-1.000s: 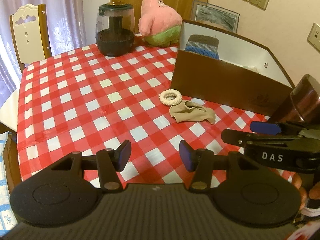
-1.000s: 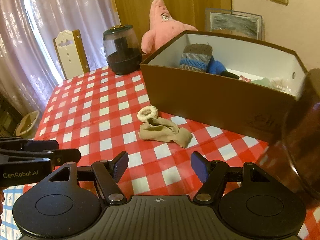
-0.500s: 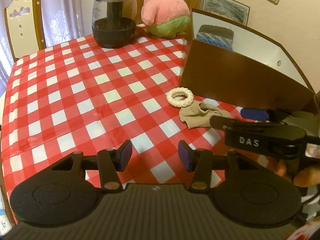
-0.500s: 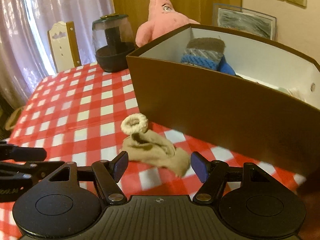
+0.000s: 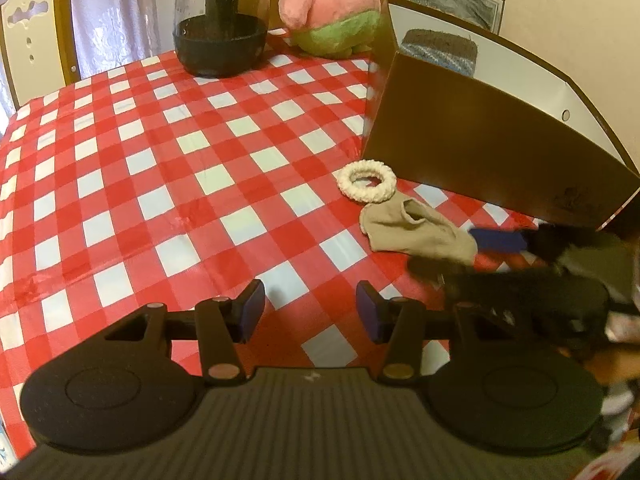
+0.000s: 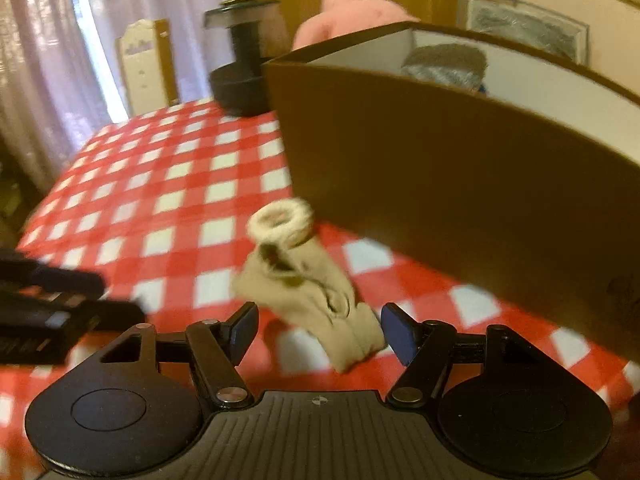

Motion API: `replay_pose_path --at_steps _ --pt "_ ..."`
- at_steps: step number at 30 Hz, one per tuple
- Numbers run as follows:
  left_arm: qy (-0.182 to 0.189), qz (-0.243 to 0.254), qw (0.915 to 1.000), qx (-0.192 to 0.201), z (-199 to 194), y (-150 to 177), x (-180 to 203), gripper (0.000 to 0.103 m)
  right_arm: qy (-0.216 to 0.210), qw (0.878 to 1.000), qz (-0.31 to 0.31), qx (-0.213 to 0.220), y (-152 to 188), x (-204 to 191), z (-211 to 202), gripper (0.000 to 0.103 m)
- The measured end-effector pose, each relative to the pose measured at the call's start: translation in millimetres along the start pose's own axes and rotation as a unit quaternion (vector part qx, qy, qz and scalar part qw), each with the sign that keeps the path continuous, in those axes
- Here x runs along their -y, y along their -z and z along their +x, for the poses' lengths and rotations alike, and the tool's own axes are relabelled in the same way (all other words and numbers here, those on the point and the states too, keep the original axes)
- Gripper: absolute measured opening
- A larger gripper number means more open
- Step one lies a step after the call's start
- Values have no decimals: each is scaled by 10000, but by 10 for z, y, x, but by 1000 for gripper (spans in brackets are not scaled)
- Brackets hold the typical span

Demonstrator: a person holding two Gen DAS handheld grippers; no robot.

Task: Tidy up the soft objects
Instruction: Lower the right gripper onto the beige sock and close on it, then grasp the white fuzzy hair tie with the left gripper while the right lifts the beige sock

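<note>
A beige sock (image 5: pixel 416 229) lies crumpled on the red-checked tablecloth (image 5: pixel 168 168), with a white fuzzy scrunchie (image 5: pixel 366 181) just beyond it, both in front of the brown box (image 5: pixel 480 140). My right gripper (image 6: pixel 318 330) is open, its jaws either side of the near end of the sock (image 6: pixel 316 296), low over the table. From the left wrist view it (image 5: pixel 456 254) reaches the sock from the right. My left gripper (image 5: pixel 310 310) is open and empty, above the cloth to the sock's left. The box holds a striped knitted item (image 5: pixel 440 50).
A pink plush starfish (image 5: pixel 332 12) and a dark glass jar (image 5: pixel 220 20) stand at the back of the table. A white chair (image 5: pixel 36 32) is at the far left. The box wall (image 6: pixel 460 184) is close on the right gripper's right.
My right gripper has moved forward and down to the sock, which now lies between its open jaws. My left gripper has come a little closer over the cloth.
</note>
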State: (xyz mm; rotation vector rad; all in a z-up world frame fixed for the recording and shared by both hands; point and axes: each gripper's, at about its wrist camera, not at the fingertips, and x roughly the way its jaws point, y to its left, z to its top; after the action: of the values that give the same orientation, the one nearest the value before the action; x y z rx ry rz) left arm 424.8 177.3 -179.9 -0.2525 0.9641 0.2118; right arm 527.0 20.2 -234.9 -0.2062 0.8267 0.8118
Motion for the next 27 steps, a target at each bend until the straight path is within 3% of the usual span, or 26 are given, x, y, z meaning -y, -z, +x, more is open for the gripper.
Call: replay_pose_path --at_steps 2,7,12,15,21,23,27 --pt "11 -8 10000 -10 2 10 -11 46 -113 9999 -87 -44 67 -44 -51 68" --pt "8 14 10000 -20 29 8 -29 46 94 9998 -177 98 84 -88 -1 68" --pt "65 88 9999 50 43 -34 -7 46 241 9981 -535 196 42 -126 50 33" --pt "111 154 9998 90 72 -62 19 46 317 9980 -492 246 71 -88 7 24" --pt "252 347 9989 181 165 -142 103 46 880 9953 -47 399 136 -2 -138 21" --pt "316 428 9983 218 205 -174 150 46 1228 9913 236 422 149 32 -183 21" --pt "452 649 9965 276 316 -250 265 47 1489 9847 818 378 173 122 -221 21"
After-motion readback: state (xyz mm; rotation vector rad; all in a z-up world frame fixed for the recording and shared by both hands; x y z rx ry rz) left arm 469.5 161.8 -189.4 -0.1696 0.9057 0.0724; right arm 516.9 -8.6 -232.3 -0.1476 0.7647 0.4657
